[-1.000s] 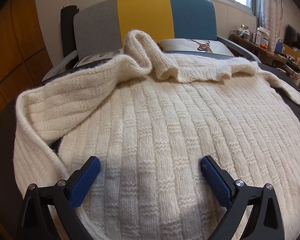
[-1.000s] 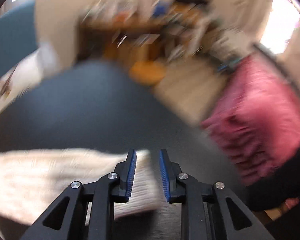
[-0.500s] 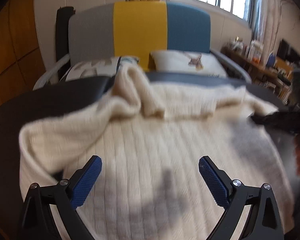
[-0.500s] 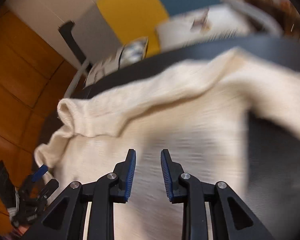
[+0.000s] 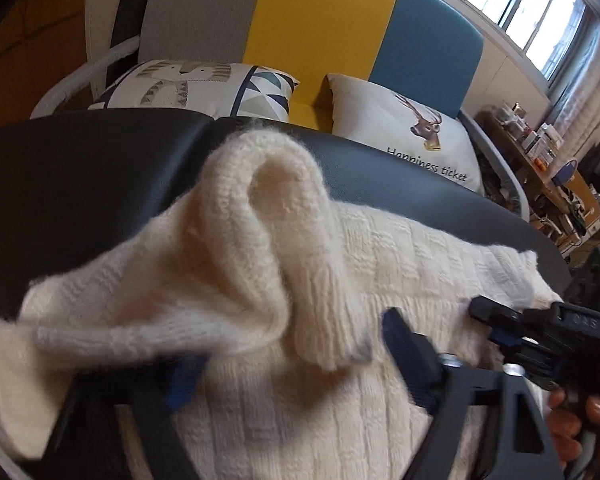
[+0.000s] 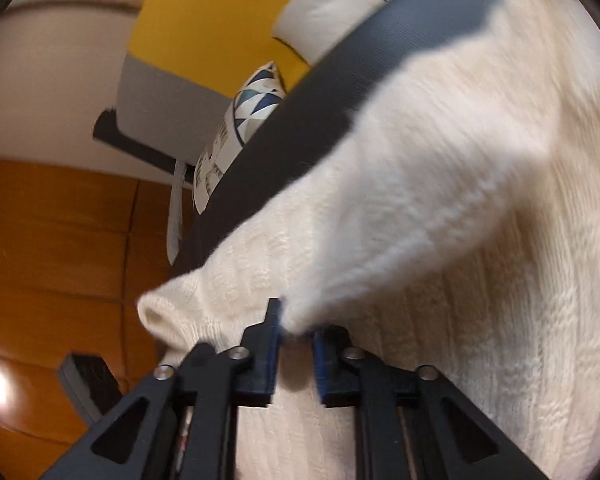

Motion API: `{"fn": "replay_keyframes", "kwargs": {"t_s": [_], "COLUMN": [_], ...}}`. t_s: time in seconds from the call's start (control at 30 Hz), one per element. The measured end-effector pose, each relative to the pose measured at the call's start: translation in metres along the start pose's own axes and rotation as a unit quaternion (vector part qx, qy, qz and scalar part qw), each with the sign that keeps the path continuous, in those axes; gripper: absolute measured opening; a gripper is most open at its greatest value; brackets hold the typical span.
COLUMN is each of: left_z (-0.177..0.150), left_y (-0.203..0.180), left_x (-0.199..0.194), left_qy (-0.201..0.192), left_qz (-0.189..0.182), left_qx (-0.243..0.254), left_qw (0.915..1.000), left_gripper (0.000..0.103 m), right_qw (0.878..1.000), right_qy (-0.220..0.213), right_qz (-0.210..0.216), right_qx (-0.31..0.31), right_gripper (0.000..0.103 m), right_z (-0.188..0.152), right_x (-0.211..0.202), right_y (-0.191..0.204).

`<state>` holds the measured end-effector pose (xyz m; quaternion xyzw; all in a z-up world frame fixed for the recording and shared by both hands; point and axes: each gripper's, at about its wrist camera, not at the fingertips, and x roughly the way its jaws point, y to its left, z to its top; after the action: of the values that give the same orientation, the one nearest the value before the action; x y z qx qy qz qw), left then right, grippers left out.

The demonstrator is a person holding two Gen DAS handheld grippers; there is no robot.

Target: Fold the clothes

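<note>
A cream knit sweater (image 5: 340, 408) lies spread over a dark padded surface (image 5: 84, 168), with one sleeve (image 5: 260, 248) raised in a loop close to the left wrist lens. No container appears in either view.

Left gripper (image 5: 296, 364): the jaws stand wide apart. The sleeve cuff hangs down between them; the left finger is largely buried under the knit and blurred, and only the right finger (image 5: 404, 344) shows clearly. Whether the fabric rests on the pads or hangs just in front of them cannot be told.

Right gripper (image 6: 298, 344): the jaws are narrow, with a fold of the sweater (image 6: 460, 240) pinched between the blue pads (image 6: 274, 340). The fold rises from the grip as a taut ridge toward the upper right. Motion blur softens the knit here. In the left wrist view this gripper enters from the right edge, held by a hand (image 5: 580, 420) that is cut off by the frame.

Edges and free room: the sweater's far hem (image 5: 500, 252) stops short of the surface's rear edge, leaving a bare dark band behind and to the left. Beyond that edge stand two printed cushions (image 5: 400, 136) against a grey, yellow and blue sofa back (image 5: 320, 32). A cluttered desk (image 5: 548, 168) sits at far right.
</note>
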<state>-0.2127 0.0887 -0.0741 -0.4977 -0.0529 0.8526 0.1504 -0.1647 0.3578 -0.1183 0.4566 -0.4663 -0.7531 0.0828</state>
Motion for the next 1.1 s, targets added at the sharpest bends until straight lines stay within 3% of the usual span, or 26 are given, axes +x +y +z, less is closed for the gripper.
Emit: {"fn": "replay_keyframes", "kwargs": {"t_s": [0.07, 0.13, 0.17, 0.27, 0.37, 0.4, 0.43, 0.47, 0.6, 0.67, 0.73, 0.8, 0.97, 1.1], "left_z": [0.008, 0.019, 0.026, 0.047, 0.064, 0.070, 0.076, 0.082, 0.094, 0.086, 0.076, 0.066, 0.041, 0.021], "left_y": [0.002, 0.004, 0.005, 0.008, 0.017, 0.020, 0.023, 0.025, 0.040, 0.048, 0.056, 0.064, 0.083, 0.099], "left_x": [0.005, 0.002, -0.002, -0.011, -0.001, 0.003, 0.006, 0.010, 0.022, 0.014, 0.002, -0.011, -0.042, -0.067], "left_qy": [0.015, 0.019, 0.013, -0.003, -0.005, -0.005, -0.006, -0.006, -0.008, -0.007, -0.007, -0.007, -0.007, -0.006], "left_qz": [-0.014, -0.042, -0.050, -0.066, -0.046, -0.039, -0.033, -0.026, -0.017, -0.020, -0.021, -0.022, -0.025, -0.027], "left_qx": [-0.007, -0.014, -0.018, -0.032, -0.044, -0.048, -0.052, -0.057, -0.081, -0.080, -0.074, -0.068, -0.052, -0.039], "left_qw": [0.9998, 0.9989, 0.9985, 0.9973, 0.9980, 0.9980, 0.9981, 0.9980, 0.9965, 0.9966, 0.9970, 0.9975, 0.9983, 0.9988], "left_gripper": [0.030, 0.015, 0.013, 0.012, 0.018, 0.020, 0.022, 0.022, 0.022, 0.022, 0.022, 0.022, 0.024, 0.028], "right_qw": [1.000, 1.000, 0.999, 0.999, 0.998, 0.997, 0.997, 0.996, 0.994, 0.988, 0.982, 0.975, 0.941, 0.911], "right_qy": [0.002, 0.000, -0.004, -0.022, -0.054, -0.063, -0.070, -0.073, -0.065, -0.111, -0.145, -0.141, -0.035, -0.025], "right_qz": [0.001, -0.001, 0.001, 0.021, 0.016, 0.003, -0.015, -0.035, -0.083, -0.087, -0.097, -0.131, -0.261, -0.297], "right_qx": [-0.010, -0.031, -0.039, -0.044, -0.039, -0.037, -0.033, -0.029, -0.040, -0.056, -0.076, -0.108, -0.211, -0.286], "right_gripper": [0.010, 0.009, 0.009, 0.009, 0.012, 0.015, 0.027, 0.029, 0.029, 0.029, 0.029, 0.029, 0.029, 0.029], "right_z": [0.003, 0.011, 0.017, 0.043, 0.072, 0.080, 0.087, 0.092, 0.095, 0.092, 0.083, 0.068, -0.004, -0.080], "right_x": [-0.004, -0.008, -0.009, -0.011, 0.005, 0.014, 0.020, 0.027, 0.044, 0.023, 0.002, -0.006, 0.018, 0.018], "right_y": [0.009, 0.023, 0.029, 0.046, 0.052, 0.051, 0.048, 0.044, 0.032, 0.035, 0.043, 0.055, 0.062, 0.063]}}
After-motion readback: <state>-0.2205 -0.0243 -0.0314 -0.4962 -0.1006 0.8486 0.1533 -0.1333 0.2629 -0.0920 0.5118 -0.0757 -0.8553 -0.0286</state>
